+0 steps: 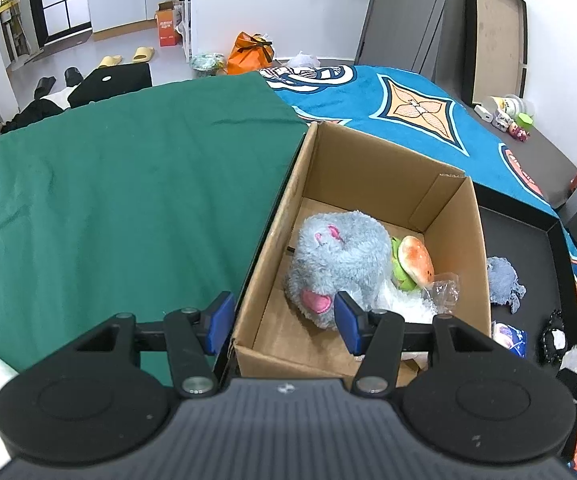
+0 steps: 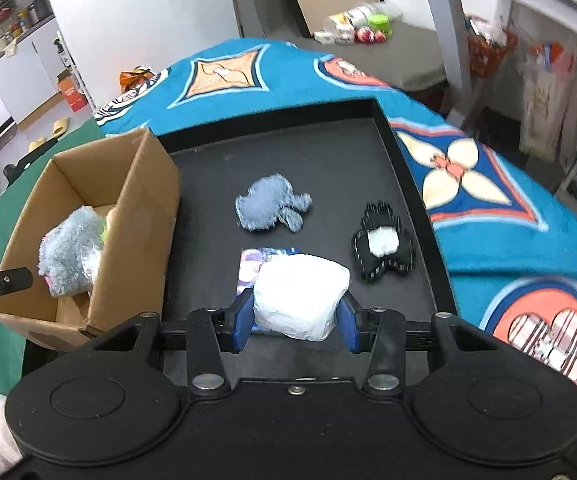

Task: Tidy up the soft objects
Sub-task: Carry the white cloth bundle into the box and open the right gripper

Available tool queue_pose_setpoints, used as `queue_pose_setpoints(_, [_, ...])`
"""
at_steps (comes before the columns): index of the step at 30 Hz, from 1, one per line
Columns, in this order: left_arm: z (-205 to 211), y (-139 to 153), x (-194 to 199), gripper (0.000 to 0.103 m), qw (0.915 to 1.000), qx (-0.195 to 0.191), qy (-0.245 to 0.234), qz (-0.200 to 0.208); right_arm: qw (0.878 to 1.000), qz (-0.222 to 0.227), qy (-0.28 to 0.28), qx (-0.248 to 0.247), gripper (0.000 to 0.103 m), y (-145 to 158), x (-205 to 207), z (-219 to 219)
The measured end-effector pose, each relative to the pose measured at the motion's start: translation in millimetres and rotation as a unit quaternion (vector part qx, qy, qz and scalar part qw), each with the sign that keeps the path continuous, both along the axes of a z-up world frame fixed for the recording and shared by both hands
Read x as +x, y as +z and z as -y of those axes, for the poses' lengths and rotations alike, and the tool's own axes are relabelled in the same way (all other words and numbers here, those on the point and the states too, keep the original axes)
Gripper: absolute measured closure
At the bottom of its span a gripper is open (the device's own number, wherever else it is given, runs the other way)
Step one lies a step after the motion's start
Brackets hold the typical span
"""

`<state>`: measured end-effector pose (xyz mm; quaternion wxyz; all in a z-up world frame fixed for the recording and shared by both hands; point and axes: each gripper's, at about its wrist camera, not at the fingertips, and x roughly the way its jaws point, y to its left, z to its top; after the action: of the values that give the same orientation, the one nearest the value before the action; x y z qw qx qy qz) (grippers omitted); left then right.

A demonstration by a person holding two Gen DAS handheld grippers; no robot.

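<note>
Right gripper (image 2: 295, 322) pinching white bundle (image 2: 300, 296) over tray (image 2: 408, 152), likely box-bound (image 2: 136, 216) (left); left gripper (image 1: 284, 326) spread, empty, straddling box wall.

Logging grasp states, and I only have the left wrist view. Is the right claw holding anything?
Observer: Yes. The right claw is closed on a white soft bundle, with a pad against each side.
Reviewer: Where is that relative to the tray?
Observer: At the near end of the black tray, partly covering a blue packet.
Reviewer: My view clips something black at the tray's right edge. What is it?
Observer: A flat black plush with pale stitching and a white patch, lying apart from the other items.
</note>
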<state>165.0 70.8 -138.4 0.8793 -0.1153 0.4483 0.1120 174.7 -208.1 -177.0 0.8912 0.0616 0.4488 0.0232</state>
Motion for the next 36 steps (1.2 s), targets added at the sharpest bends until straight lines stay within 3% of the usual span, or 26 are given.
queue_pose_setpoints(7, [-5, 2, -2, 0.049, 0.9999, -0.012, 0.004, 0.005, 0.999, 0.027, 0.007, -0.02, 0.06, 18, 3, -15])
queue_pose_setpoints(36, [-20, 2, -5, 0.052, 0.9983, -0.046, 0.006, 0.034, 0.989, 0.104, 0.107, 0.002, 0.06, 67, 26, -93])
